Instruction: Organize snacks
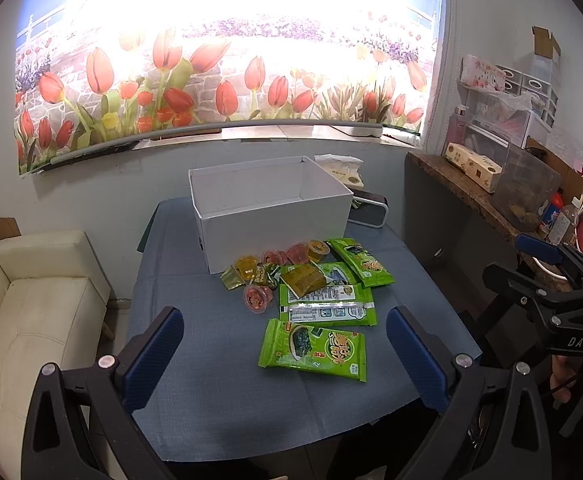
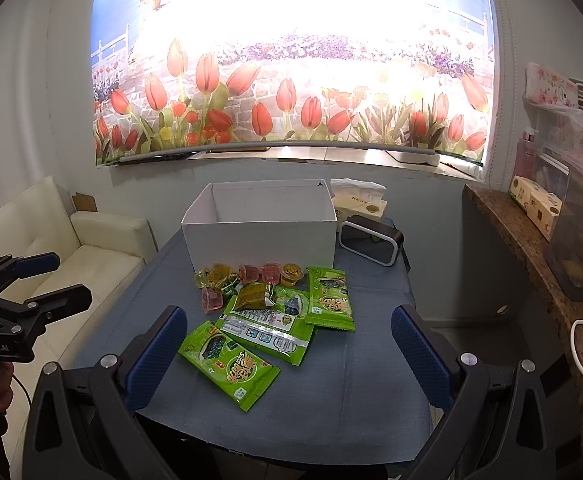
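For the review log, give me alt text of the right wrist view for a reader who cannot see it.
An open, empty right gripper hovers above a blue-clothed table where green seaweed snack packets and small jelly cups lie scattered in front of an open white box. The left gripper, also open, shows at the left edge.

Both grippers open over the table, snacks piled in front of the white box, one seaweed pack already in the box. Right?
Not quite: the white box looks empty in the right wrist view. All seaweed packs lie on the table. The left gripper and right gripper are open.
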A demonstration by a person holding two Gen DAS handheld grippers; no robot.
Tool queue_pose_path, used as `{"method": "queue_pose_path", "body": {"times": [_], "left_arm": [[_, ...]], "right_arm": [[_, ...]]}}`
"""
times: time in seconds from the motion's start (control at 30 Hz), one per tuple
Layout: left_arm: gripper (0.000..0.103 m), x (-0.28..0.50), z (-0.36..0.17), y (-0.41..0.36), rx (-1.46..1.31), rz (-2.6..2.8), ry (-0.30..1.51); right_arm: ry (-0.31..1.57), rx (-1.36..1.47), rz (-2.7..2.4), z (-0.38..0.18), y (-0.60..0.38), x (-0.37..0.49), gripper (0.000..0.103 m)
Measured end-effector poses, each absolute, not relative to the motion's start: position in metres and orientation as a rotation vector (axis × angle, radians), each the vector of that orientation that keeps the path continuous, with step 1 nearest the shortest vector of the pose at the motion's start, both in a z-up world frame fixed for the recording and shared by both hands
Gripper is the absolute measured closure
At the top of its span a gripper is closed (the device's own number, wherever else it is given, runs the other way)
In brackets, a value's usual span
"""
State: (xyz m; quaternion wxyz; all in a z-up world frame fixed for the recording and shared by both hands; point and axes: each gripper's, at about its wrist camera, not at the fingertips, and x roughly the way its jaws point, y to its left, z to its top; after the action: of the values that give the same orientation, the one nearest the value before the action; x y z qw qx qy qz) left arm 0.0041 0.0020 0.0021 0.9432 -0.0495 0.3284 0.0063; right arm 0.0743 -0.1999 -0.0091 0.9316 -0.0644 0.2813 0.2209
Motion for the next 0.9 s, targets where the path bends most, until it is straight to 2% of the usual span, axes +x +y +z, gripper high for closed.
{"method": "queue_pose_path", "body": {"times": [0.53, 0.73, 0.9], "left_arm": [[0.000, 0.005, 0.000, 0.004, -0.105, 0.014, 0.674], [0.000, 0.004, -0.003, 0.007, -0.116, 0.007, 0.677], [0.000, 0.004, -0.013, 0.006, -0.116, 0.005, 0.695]], "right_arm": [[0.639, -0.112, 0.457, -0.026, -0.199, 0.098, 0.000], [0.707, -0.150, 0.448, -0.058, -0.190, 0.158, 0.000], [0.842, -0.109, 0.418, -0.104, -0.187, 0.230, 0.000]]}}
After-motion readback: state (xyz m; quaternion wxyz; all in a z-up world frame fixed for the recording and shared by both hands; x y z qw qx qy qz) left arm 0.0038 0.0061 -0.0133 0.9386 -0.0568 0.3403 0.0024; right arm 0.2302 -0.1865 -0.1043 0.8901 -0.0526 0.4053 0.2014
